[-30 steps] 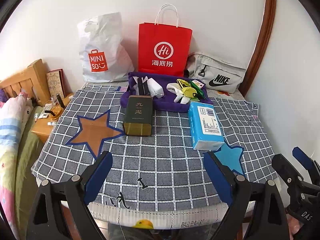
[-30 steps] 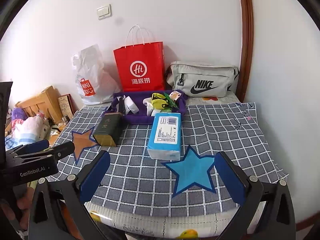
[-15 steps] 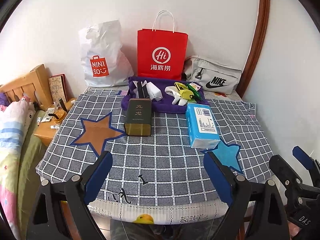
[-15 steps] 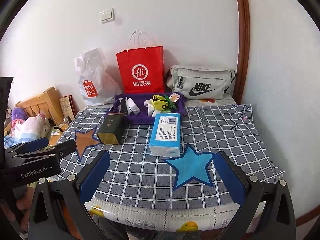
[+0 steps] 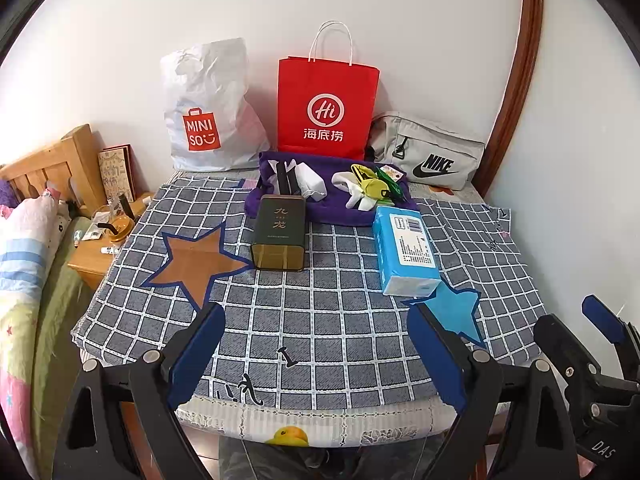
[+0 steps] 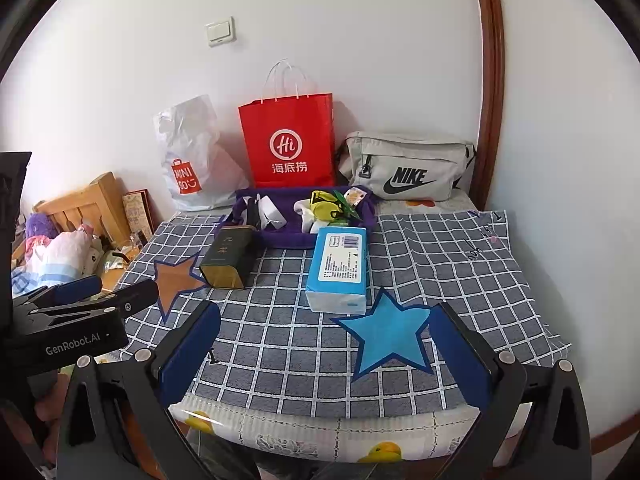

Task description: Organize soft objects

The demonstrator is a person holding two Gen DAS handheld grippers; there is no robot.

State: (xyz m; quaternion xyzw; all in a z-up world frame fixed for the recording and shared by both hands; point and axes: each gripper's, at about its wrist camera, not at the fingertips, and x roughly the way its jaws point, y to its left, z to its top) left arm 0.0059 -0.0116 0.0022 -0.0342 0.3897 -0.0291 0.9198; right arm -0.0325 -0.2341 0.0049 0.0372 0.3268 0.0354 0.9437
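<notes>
A blue tissue pack (image 5: pixel 405 250) lies on the checked tablecloth, its near end at a blue star patch (image 5: pixel 450 310); it also shows in the right wrist view (image 6: pixel 340 270). A dark tea tin (image 5: pixel 279 232) lies by a brown star patch (image 5: pixel 196 262). Behind them a purple tray (image 5: pixel 340 216) holds white and yellow soft items (image 5: pixel 370 188). My left gripper (image 5: pixel 316 356) and my right gripper (image 6: pixel 324 356) are both open and empty, above the table's near edge.
A white Miniso bag (image 5: pixel 208 120), a red paper bag (image 5: pixel 326 114) and a grey Nike bag (image 5: pixel 428 156) stand along the back wall. A wooden nightstand (image 5: pixel 96 252) and a bed (image 5: pixel 24 264) are at the left. A wall is at the right.
Both grippers have pulled back and up from the table, so more of its near edge shows. Nothing on the table has moved.
</notes>
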